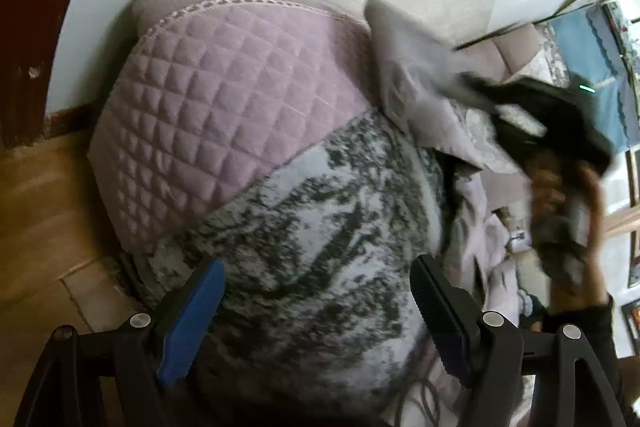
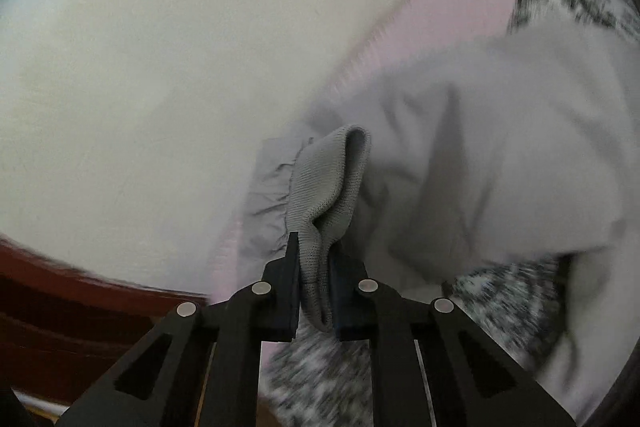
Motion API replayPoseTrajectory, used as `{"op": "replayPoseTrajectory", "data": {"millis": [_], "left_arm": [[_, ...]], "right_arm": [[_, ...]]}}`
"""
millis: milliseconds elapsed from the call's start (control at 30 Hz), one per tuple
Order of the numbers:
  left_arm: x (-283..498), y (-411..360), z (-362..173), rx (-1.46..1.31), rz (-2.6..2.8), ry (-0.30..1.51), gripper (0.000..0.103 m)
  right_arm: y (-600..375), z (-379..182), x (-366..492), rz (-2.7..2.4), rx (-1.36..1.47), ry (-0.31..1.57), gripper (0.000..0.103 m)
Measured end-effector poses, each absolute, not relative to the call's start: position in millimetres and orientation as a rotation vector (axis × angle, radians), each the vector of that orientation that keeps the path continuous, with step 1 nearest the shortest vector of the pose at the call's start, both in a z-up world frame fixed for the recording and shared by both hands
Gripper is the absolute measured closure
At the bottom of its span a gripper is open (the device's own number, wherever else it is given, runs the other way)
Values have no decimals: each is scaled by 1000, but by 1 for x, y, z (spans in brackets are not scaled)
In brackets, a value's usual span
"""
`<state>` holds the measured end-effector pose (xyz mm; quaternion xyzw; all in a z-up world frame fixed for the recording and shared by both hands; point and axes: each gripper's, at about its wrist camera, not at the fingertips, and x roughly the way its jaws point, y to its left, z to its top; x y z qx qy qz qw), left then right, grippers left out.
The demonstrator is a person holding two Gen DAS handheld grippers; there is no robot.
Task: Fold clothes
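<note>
Right tongs [image 2: 314,267] are clamped on the ribbed grey cuff [image 2: 328,187] of a pale grey garment [image 2: 500,147], the knit bunched between the two black pads. From the cuff the garment spreads toward three o'clock, over a sofa [image 2: 448,7] with a pink quilted cover and a grey mottled cushion. Left tongs [image 1: 316,311] stand wide apart with nothing between the blue pads, poised over the mottled cushion [image 1: 320,207]. In the left wrist view the garment hangs at about two o'clock, blurred, beside the person's hand [image 1: 568,211] gripping the other tool.
</note>
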<state>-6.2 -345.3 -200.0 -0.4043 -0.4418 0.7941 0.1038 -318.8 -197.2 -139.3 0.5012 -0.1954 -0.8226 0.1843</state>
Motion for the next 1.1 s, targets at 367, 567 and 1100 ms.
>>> {"op": "replayPoseTrajectory", "data": {"millis": [367, 567, 1100], "left_arm": [[12, -273, -146, -1118, 2355, -1103, 23], [8, -212, -125, -1140, 2306, -954, 23], [-33, -54, -45, -1099, 2175, -527, 23]], "right_arm": [[1, 67, -108, -2596, 858, -667, 91], [150, 52, 42, -2753, 817, -966, 91], [305, -190, 190, -2546, 1377, -1654, 46]]}}
